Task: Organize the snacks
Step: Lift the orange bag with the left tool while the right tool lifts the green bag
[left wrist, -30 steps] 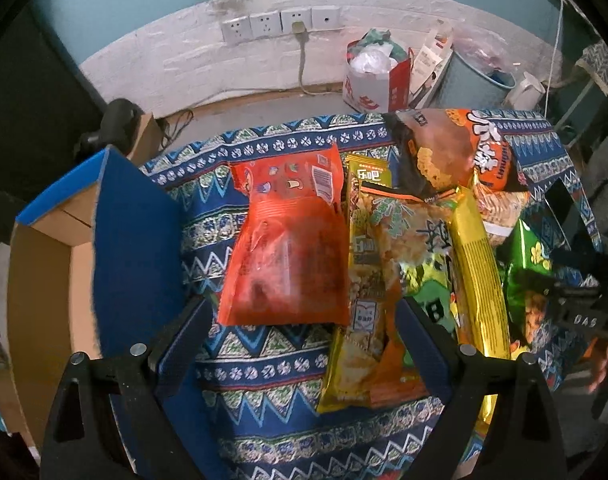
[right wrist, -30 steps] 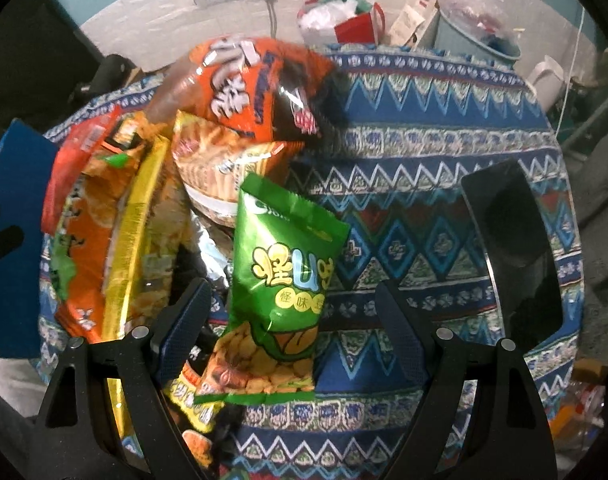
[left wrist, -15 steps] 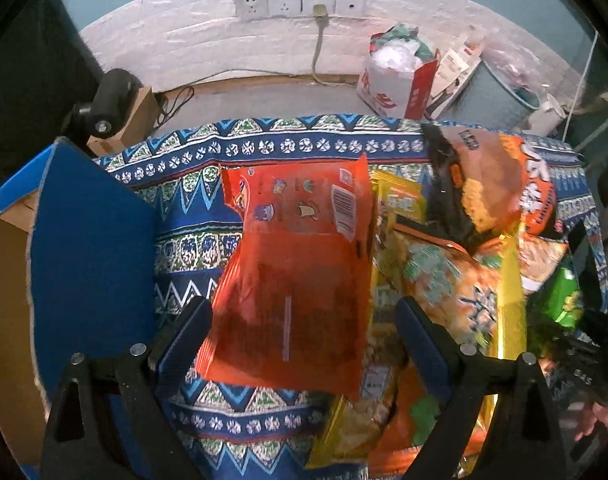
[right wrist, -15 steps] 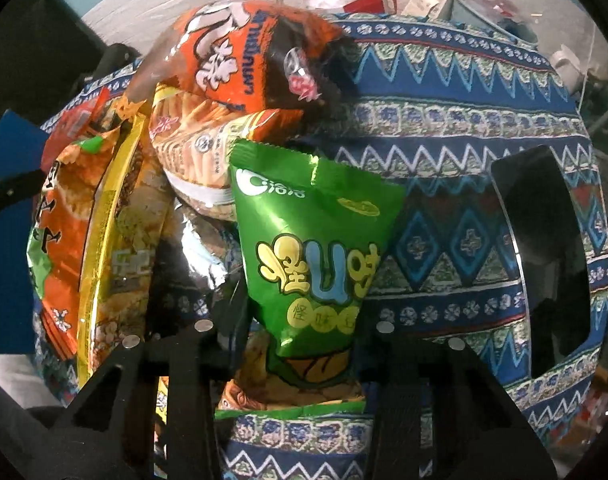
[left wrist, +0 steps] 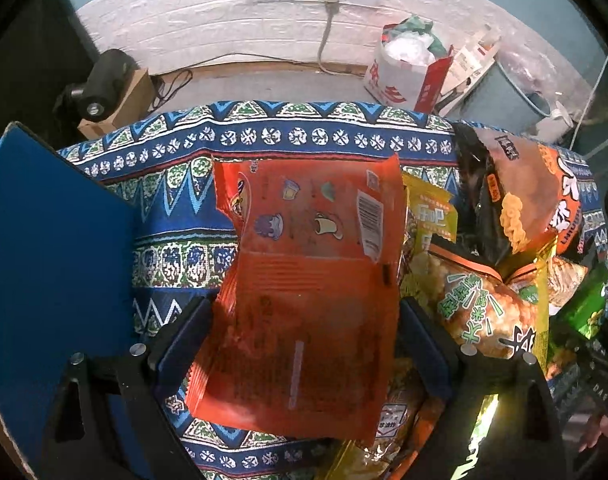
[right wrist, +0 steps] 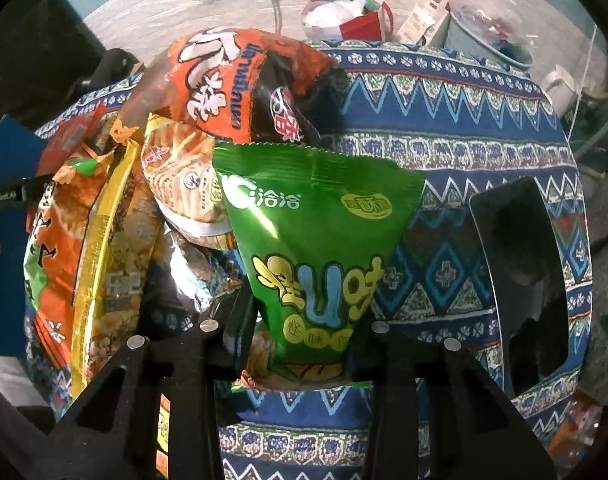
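Green snack bag (right wrist: 316,248) hides its base between right claw (right wrist: 300,344) fingers.

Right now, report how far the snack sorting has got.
Done: nothing visibly sorted; the pile lies heaped on the patterned cloth. In hand: right gripper closing, pinching the green bag; left gripper closing around the orange packet, not yet gripping. Left: all the rest.

Both tongs pointing steeply down: left tongs (left wrist: 304,344) standing wide, jaws closing in slightly; right tongs (right wrist: 304,332) narrowing, pads pinching from either side.
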